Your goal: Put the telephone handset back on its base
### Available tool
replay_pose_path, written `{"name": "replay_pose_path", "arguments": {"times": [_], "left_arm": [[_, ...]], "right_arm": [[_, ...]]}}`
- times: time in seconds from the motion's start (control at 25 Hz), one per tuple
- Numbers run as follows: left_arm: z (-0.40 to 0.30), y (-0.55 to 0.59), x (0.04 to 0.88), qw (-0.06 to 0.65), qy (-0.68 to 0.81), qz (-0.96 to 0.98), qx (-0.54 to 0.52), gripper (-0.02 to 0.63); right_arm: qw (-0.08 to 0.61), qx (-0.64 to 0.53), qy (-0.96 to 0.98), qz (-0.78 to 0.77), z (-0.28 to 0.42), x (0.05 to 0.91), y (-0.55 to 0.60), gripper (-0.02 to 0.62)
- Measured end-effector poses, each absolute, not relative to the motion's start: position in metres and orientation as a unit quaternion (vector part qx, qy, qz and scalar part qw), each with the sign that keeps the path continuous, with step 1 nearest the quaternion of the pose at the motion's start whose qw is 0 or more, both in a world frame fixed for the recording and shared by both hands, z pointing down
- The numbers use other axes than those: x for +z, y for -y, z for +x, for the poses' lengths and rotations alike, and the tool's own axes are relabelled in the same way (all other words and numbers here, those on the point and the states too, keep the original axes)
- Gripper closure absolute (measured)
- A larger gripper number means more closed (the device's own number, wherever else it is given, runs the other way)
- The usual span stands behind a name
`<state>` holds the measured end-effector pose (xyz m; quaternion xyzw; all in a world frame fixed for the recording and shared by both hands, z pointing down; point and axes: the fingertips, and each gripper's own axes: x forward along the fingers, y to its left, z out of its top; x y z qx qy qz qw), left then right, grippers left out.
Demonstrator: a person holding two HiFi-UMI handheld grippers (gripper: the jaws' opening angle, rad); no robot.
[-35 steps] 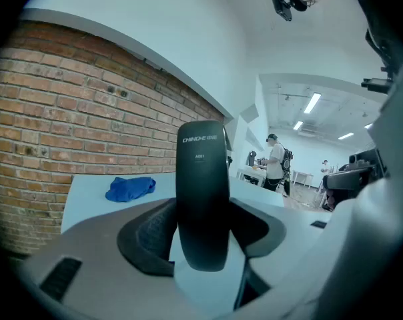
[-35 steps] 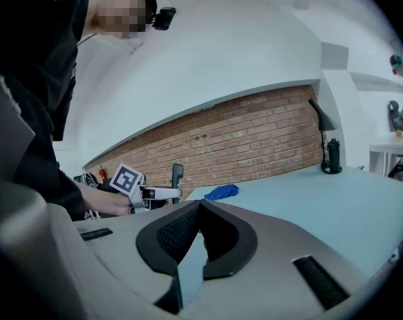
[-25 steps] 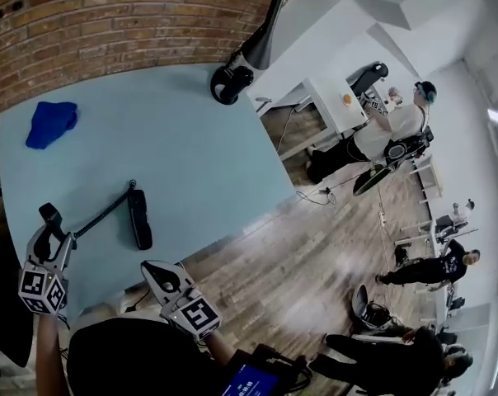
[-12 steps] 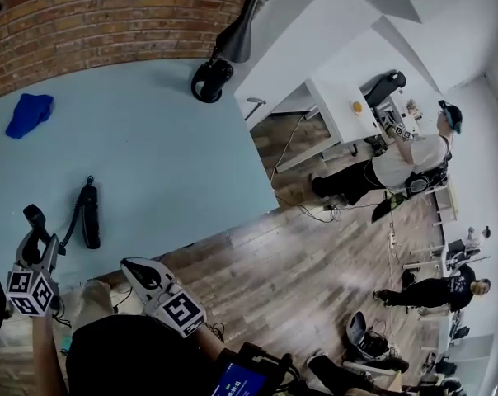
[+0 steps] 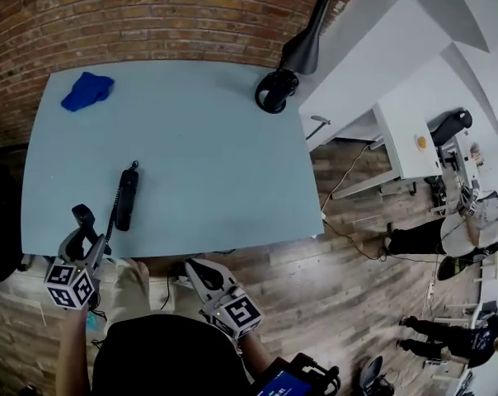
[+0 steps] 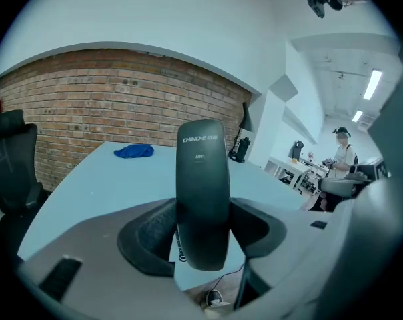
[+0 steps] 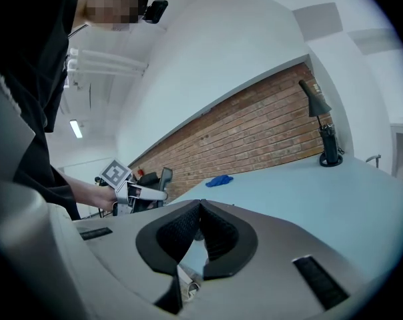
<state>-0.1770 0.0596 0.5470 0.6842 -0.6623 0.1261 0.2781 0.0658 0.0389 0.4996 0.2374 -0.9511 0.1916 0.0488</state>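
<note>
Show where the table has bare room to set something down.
Bare: the table's whole middle and right, between telephone base and desk lamp. Crowded only along the left: blue cloth at the far corner, base toward the near edge.

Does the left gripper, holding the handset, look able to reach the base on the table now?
Probably yes. The left gripper grips the handset, and the base lies near it on the table, with only their cord between.
</note>
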Motion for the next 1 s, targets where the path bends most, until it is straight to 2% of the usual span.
{"name": "replay_pose_path", "arguments": {"times": [0.2,0.6,1.0], "left_arm": [[-0.172,-0.067,0.556,0.285,0.669,0.675,0.127,0.336],[-0.17,-0.06,0.592,0.343,0.65,0.666,0.13,0.337],[-0.177,0.007,0.619,0.359,0.63,0.668,0.167,0.337]], "right_arm": [[0.043,0.191,0.953,0.233,0.073,0.506,-0.04,0.577],[0.043,0.207,0.945,0.249,0.076,0.513,-0.039,0.577],[0.045,0.211,0.933,0.289,0.096,0.52,-0.032,0.577]]}}
